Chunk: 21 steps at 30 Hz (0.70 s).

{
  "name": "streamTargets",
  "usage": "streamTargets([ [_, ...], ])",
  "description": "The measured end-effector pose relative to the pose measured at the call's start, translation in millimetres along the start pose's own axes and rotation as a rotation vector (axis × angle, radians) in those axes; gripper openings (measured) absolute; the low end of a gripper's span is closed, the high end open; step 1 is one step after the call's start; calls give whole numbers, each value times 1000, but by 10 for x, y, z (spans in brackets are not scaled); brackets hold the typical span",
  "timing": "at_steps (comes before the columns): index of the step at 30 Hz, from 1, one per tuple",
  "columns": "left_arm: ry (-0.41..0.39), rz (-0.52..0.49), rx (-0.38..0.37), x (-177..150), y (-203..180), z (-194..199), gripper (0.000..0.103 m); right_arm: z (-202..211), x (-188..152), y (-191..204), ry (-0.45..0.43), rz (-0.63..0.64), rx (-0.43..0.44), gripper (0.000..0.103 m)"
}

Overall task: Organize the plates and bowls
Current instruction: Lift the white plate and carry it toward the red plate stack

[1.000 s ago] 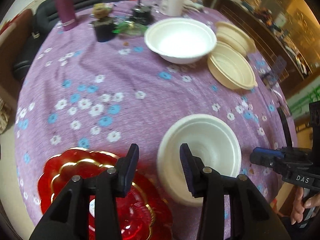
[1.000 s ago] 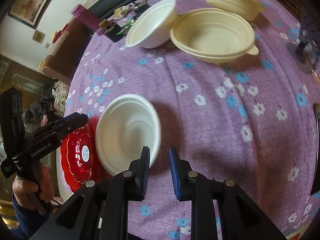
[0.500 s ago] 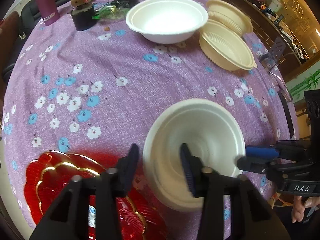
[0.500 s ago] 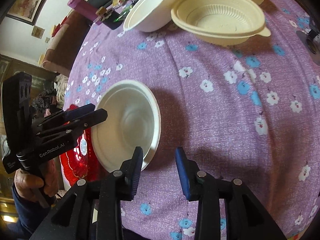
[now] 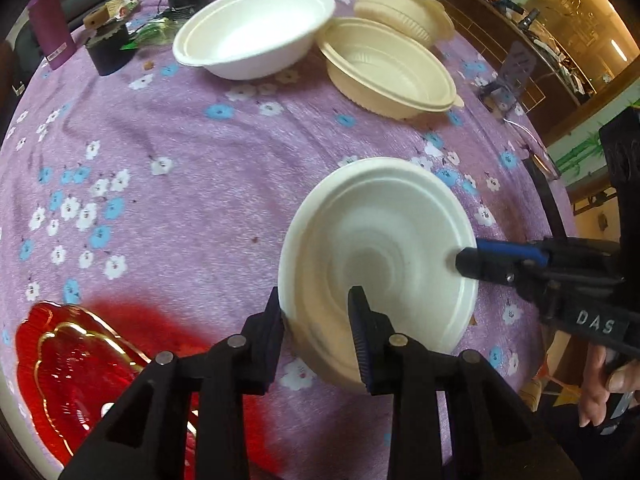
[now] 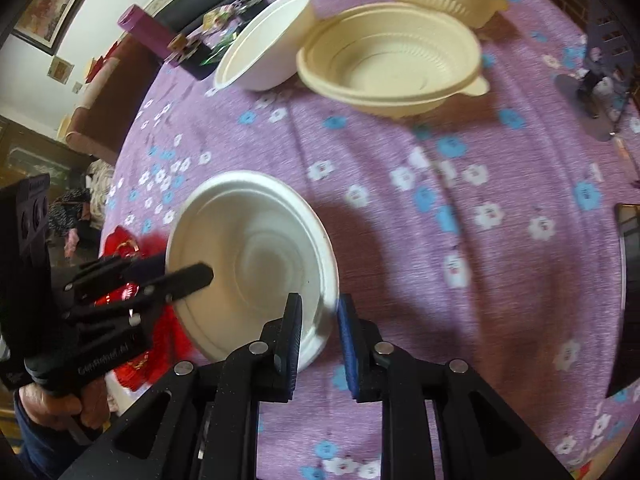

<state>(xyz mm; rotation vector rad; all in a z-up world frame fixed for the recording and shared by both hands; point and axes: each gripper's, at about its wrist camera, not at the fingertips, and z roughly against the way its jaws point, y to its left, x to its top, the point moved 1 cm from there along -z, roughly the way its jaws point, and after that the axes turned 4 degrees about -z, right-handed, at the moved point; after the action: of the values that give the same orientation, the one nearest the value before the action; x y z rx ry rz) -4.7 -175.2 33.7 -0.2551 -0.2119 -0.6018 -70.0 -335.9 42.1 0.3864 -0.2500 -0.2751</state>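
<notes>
A small white bowl (image 5: 384,248) sits near the table's front edge, also in the right wrist view (image 6: 252,256). My left gripper (image 5: 316,316) straddles its near-left rim, jaws open, one finger inside the bowl and one outside. My right gripper (image 6: 318,320) straddles the opposite rim in the same way, jaws open; it shows in the left wrist view (image 5: 480,260). A larger white bowl (image 5: 256,28) and two cream bowls (image 5: 392,68), (image 5: 400,4) stand at the far side. A red plate (image 5: 72,372) lies at the front left.
The round table has a purple flowered cloth (image 5: 180,184). At the far left stand a purple bottle (image 5: 50,32), a dark pot (image 5: 108,48) and small clutter. A dark phone stand (image 6: 604,68) is at the right edge.
Both grippers have moved in on the small white bowl and now straddle its rim from opposite sides. The bowl appears slightly shifted and tilted.
</notes>
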Motion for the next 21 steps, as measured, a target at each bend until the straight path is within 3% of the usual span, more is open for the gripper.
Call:
streamTargets([
  [11,-110,18,107,-170,-68,-29,32,96,-92,-135,4,-2,34,26],
  [13,-114,22,119,-184,-84,-48,26,72,-127,-112,11,18,32,26],
  [16,-130,1,169,-188,-132,-24,22,51,-151,-43,10,58,18,17],
  [21,-160,-14,212,-195,-166,59,22,84,-132,27,-11,95,1,17],
])
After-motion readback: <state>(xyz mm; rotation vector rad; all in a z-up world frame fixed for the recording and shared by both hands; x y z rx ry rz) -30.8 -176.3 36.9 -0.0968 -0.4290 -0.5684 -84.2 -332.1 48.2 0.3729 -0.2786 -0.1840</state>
